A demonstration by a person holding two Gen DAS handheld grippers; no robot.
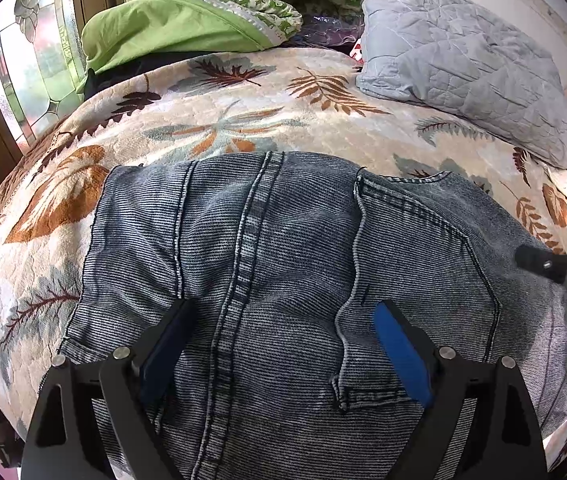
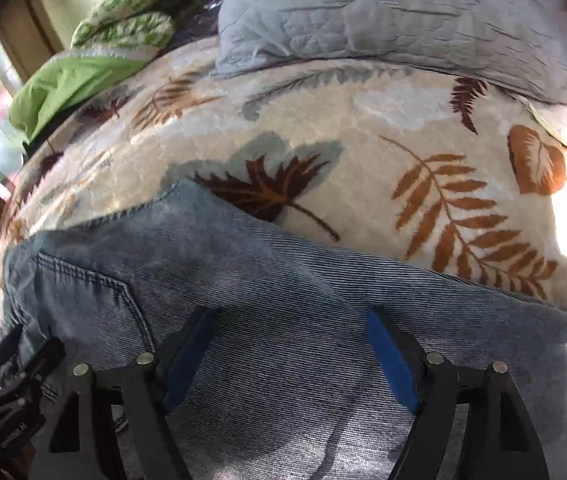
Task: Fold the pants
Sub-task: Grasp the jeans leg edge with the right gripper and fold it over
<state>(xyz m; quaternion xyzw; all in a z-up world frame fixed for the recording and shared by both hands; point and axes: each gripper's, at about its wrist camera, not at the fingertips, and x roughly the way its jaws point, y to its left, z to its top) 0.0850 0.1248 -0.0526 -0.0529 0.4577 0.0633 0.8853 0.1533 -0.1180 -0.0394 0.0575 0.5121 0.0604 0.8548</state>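
Pants (image 1: 283,264) of washed blue denim lie on the bed, spread over the leaf-patterned blanket (image 1: 219,120); the left wrist view shows a thick double-stitched seam running down the middle and a back pocket to its right, so the seat area faces up; the cloth appears to lie in more than one layer there, with one raw edge at the left and a curved waist edge at the top, which suggests a first fold, leg over leg, is already made, though the pictures do not show the full length; the legs run out of both views toward the person, so whether they are folded up cannot be told. The left gripper (image 1: 279,312) hangs over the seam with its jaws spread wide and nothing between the blue pads; the right gripper (image 2: 287,320) stands the same way over plain denim beside the pocket, jaws apart and holding no cloth. A grey quilted pillow (image 1: 463,60) and a green bundle of bedding (image 1: 171,28) sit at the far end of the bed, well apart from the denim. By this reading the task is partway: the lengthwise halving looks done; the crosswise folds into a compact stack probably remain, and a fresh grasp is needed first.
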